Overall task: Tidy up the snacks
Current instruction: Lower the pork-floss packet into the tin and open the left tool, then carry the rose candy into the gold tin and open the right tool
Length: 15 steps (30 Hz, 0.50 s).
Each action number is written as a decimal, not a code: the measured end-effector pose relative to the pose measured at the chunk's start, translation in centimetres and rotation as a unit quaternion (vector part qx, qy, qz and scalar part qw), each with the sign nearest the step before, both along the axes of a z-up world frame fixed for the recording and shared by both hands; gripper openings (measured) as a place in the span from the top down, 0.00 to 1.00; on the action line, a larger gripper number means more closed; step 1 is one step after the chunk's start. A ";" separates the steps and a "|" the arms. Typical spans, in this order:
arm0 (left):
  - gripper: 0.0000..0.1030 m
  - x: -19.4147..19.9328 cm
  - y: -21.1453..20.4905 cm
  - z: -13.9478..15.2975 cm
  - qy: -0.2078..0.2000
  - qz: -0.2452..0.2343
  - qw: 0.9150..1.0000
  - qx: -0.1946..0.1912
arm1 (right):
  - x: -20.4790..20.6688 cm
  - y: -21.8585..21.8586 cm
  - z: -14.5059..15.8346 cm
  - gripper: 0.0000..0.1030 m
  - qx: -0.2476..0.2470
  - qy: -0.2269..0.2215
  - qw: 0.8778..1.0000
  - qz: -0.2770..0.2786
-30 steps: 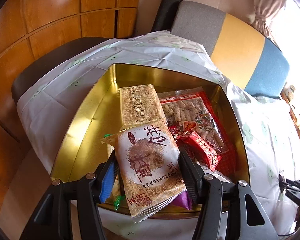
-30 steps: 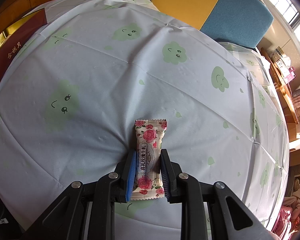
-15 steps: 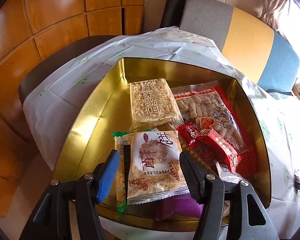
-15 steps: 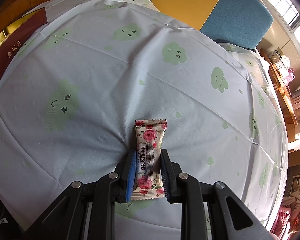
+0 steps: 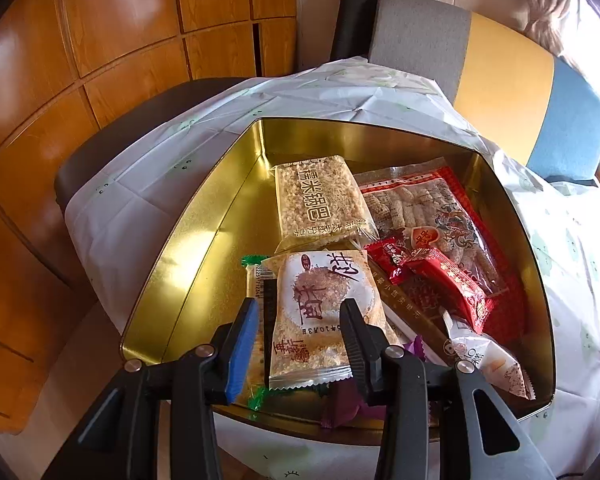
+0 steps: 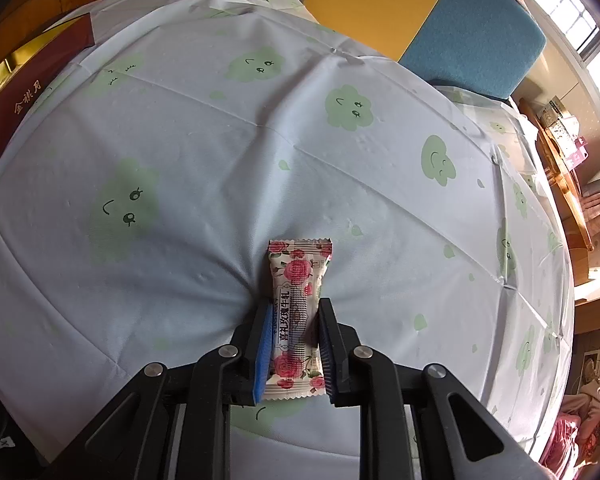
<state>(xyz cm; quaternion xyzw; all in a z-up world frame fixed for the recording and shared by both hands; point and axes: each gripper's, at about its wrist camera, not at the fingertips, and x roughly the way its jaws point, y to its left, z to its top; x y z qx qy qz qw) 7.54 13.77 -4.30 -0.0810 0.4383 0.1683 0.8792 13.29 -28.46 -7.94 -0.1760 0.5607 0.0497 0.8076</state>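
In the left wrist view a gold tin (image 5: 196, 220) holds several snack packets. A beige packet with brown print (image 5: 318, 280) lies flat in it, on top of a green-edged packet (image 5: 255, 276). My left gripper (image 5: 299, 308) hovers just above the beige packet. Its jaws are closing and the pads touch nothing. In the right wrist view my right gripper (image 6: 295, 308) is shut on a rose-print candy packet (image 6: 298, 270) that rests on the tablecloth (image 6: 180, 160).
Also in the tin are a rice-cracker packet (image 5: 320, 200), a clear bag of sticks (image 5: 420, 208), a red packet (image 5: 448, 284), a white packet (image 5: 484, 360) and a purple wrapper (image 5: 340, 404). The tin's dark red side (image 6: 28, 80) shows at far left. Chairs (image 6: 472, 28) stand behind the table.
The left gripper let go of the beige packet, which dropped flat into the tin. The jaws first widened, then narrowed. The right gripper and its candy have not moved.
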 end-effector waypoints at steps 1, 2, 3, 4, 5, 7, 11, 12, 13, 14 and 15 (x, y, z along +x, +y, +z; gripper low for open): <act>0.58 -0.1 0.0 0.1 0.001 -0.001 1.000 -0.001 | 0.0 0.0 0.0 0.80 -0.001 0.000 1.000 0.000; 0.58 -0.2 0.0 0.2 -0.001 -0.001 1.000 0.000 | 0.0 -0.1 0.0 0.80 0.000 0.000 1.000 0.000; 0.58 -0.3 -0.1 0.3 -0.003 -0.001 1.000 0.001 | 0.0 -0.1 0.0 0.80 -0.001 0.000 1.000 -0.001; 0.58 -0.4 -0.1 0.5 -0.006 -0.002 1.000 0.003 | 0.0 -0.1 0.0 0.80 0.000 0.000 1.000 -0.002; 0.58 -0.5 -0.2 0.7 -0.009 -0.004 1.000 0.005 | 0.0 -0.1 0.0 0.80 0.000 0.000 1.000 -0.003; 0.58 -0.8 -0.3 1.2 -0.017 -0.006 1.000 0.007 | 0.0 -0.2 0.0 0.80 0.001 0.001 1.000 -0.005; 0.58 -1.5 -0.3 2.0 -0.031 -0.009 0.999 0.009 | 0.3 -0.1 0.1 0.80 -0.002 0.006 1.000 -0.011; 0.58 -1.6 -0.3 2.1 -0.034 -0.010 0.999 0.009 | 0.4 -0.1 0.1 0.81 -0.003 0.009 1.000 -0.014; 0.58 -1.8 -0.3 2.3 -0.036 -0.011 0.999 0.009 | 0.5 -0.1 0.1 0.81 -0.003 0.011 1.000 -0.017; 0.58 -1.9 -0.3 2.4 -0.038 -0.012 0.999 0.008 | 0.7 -0.1 0.2 0.81 -0.002 0.014 1.000 -0.022; 0.58 -2.1 -0.2 2.5 -0.039 -0.012 0.999 0.007 | 0.8 -0.1 0.3 0.81 -0.001 0.016 1.000 -0.026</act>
